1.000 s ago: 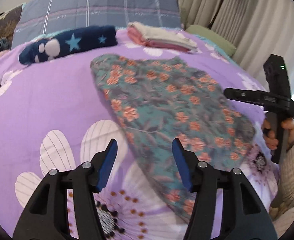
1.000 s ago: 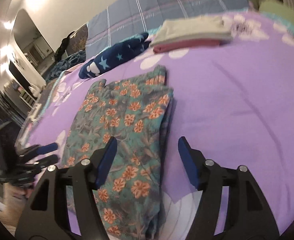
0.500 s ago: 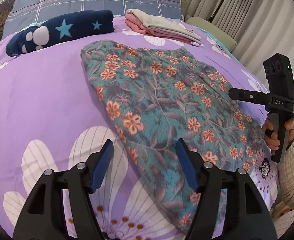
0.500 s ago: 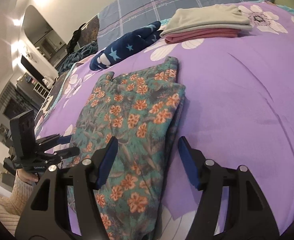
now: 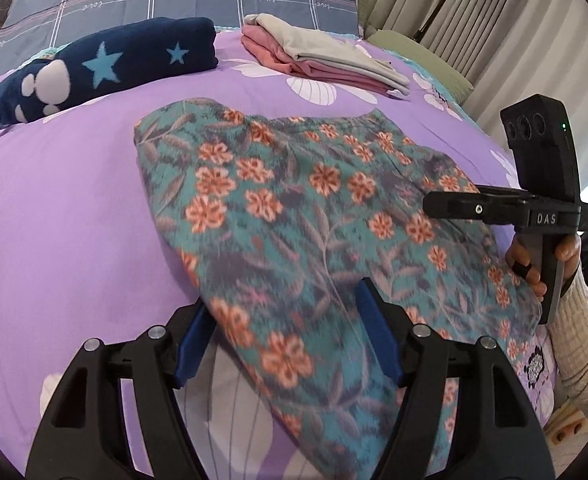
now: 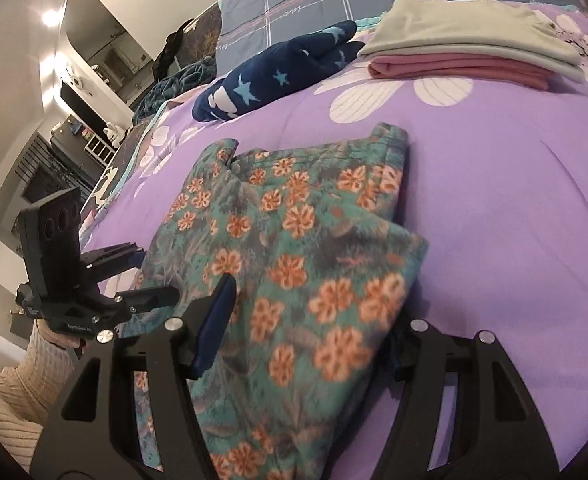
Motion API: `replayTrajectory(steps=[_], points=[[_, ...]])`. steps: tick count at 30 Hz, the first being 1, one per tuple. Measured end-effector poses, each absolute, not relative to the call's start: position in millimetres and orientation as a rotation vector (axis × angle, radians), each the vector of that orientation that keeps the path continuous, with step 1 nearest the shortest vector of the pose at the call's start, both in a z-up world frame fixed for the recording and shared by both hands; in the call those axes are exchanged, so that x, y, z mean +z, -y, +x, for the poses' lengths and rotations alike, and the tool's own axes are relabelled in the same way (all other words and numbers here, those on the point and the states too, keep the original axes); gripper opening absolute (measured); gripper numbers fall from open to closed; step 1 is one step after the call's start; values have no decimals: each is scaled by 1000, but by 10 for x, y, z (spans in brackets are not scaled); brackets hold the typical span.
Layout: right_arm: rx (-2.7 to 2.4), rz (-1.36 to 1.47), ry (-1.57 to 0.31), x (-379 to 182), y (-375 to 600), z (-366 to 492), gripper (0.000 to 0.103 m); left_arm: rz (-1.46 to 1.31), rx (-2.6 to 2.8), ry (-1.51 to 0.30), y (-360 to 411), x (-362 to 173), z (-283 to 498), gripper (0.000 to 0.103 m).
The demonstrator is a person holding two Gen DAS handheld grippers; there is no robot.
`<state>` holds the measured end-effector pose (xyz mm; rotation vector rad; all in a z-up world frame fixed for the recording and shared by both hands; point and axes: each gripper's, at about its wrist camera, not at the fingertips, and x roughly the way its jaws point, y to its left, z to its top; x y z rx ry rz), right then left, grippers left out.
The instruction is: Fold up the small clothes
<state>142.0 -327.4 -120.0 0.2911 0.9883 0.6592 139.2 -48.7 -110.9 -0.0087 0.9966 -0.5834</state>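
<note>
- The teal cotton garment printed with orange flowers [image 5: 314,216] lies folded lengthwise on the purple flowered bedspread [image 5: 65,208], its long edges running away from the person.
- The left hand-held gripper [image 5: 283,340] now straddles the garment's near left edge; its jaws have just been opening, and the cloth sits between the blue pads without being pinched.
- The right hand-held gripper [image 6: 306,332] stands spread over the near right corner: one blue pad rests above the fabric, while the other is hidden behind the raised fold.
- A second ago both hand-held grippers hung short of the cloth, the left one mostly over bare bedspread; since then each has come forward and down until the hem lies inside its jaws.
- My reading is that both near corners are being lined up for a grasp, so the next fold would carry the near end towards the far end.
- Nothing is gripped yet, so that fold has not begun.
- At the head of the bed, the navy fleece piece with pale stars [image 5: 105,68] and the stack of folded grey and pink clothes [image 5: 326,56] sit where they were, well apart from the work.
</note>
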Motion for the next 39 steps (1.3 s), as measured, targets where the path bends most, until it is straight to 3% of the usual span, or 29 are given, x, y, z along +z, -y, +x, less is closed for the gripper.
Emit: replayTrajectory(steps=[6, 12, 14, 16, 19, 39], points=[[687, 296, -987, -1222, 3290, 1500, 62, -13, -599, -988, 510, -1125, 1499, 70], [662, 262, -977, -1233, 3264, 1542, 43, 29, -599, -976, 596, -1118, 1563, 68], [661, 254, -973, -1223, 3259, 1523, 37, 51, -604, -971, 643, -1088, 1552, 58], [658, 240, -962, -1186, 3236, 1486, 30, 74, -602, -954, 669, -1039, 1523, 34], [628, 204, -904, -1033, 3208, 1372, 22, 134, -590, -900, 710, -876, 1426, 17], [389, 30, -369, 414, 3501, 114, 17, 328, -584, -486, 1288, 556, 725, 13]])
